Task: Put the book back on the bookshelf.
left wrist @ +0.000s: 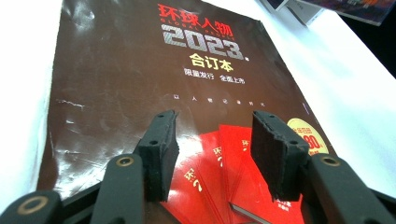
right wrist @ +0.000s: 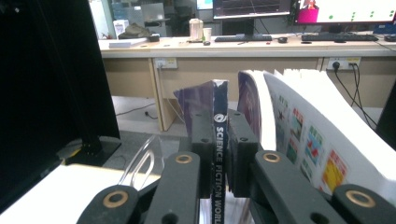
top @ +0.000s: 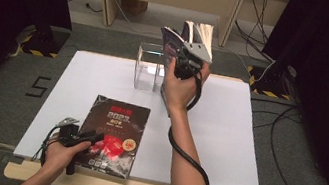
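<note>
A dark book [top: 112, 137] with red art and "2023" on its cover lies flat near the front left of the white table top [top: 225, 143]. My left gripper [top: 94, 137] rests low at the book's near edge. Its jaws stand open [left wrist: 215, 149] over the cover [left wrist: 140, 79] with nothing between them. My right gripper [top: 184, 50] is raised above the far middle of the table, shut on the spine of a purple magazine [top: 196, 33]. That spine [right wrist: 219, 135] sits upright between the pads, and loose pages [right wrist: 308, 130] fan out to the right.
A clear plastic box [top: 149, 67] stands at the far middle of the table, just below and left of the raised magazine; its rim [right wrist: 140, 161] curves beneath the jaws. Black curtains flank both sides. Cables [top: 285, 143] trail on the floor at right.
</note>
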`<state>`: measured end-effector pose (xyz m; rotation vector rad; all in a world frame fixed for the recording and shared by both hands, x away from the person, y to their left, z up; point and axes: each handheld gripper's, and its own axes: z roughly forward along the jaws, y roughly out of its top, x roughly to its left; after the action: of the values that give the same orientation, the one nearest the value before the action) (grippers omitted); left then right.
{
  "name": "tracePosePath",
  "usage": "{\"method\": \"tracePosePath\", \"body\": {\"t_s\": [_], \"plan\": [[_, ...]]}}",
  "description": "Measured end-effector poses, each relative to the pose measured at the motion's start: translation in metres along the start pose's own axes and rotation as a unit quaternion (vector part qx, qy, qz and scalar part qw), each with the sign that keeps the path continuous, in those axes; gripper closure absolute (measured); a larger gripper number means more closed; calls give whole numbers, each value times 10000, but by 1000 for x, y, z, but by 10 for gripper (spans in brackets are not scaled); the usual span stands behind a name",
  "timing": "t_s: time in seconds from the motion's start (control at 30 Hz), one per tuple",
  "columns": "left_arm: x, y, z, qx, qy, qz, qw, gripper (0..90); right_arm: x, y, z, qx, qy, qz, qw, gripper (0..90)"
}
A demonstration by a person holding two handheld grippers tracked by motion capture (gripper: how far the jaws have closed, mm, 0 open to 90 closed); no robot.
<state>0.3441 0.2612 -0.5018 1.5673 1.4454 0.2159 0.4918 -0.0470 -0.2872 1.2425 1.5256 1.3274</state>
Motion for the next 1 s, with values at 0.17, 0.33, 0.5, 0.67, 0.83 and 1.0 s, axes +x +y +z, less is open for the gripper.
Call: {"method": "tracePosePath", "body": {"t_s": [0.17,0.33,0.5,0.67,0.83,1.0], "plan": [[0,0,0,10,-6,-1,10000,499,4,-10,-20,47,29,-145,9999,839],[0,0,-1,33,-8,-5,10000,500,4,-21,-39,86,15,-238,9997,837],[0,0,-1,39,-9,3,10000,499,2,-29,-53,179,19,-248,9995,835],[-1,0,-1,42,-9,4,10000,499,-2,-35,-61,267,80,-190,9994,829],[-2,0,-1,42,-12,-9,10000,499,-7,-39,-63,397,175,-128,9990,813],[-2,0,-1,35,-4,-7,10000,499,-9,-40,-64,520,238,-70,9983,808]]}}
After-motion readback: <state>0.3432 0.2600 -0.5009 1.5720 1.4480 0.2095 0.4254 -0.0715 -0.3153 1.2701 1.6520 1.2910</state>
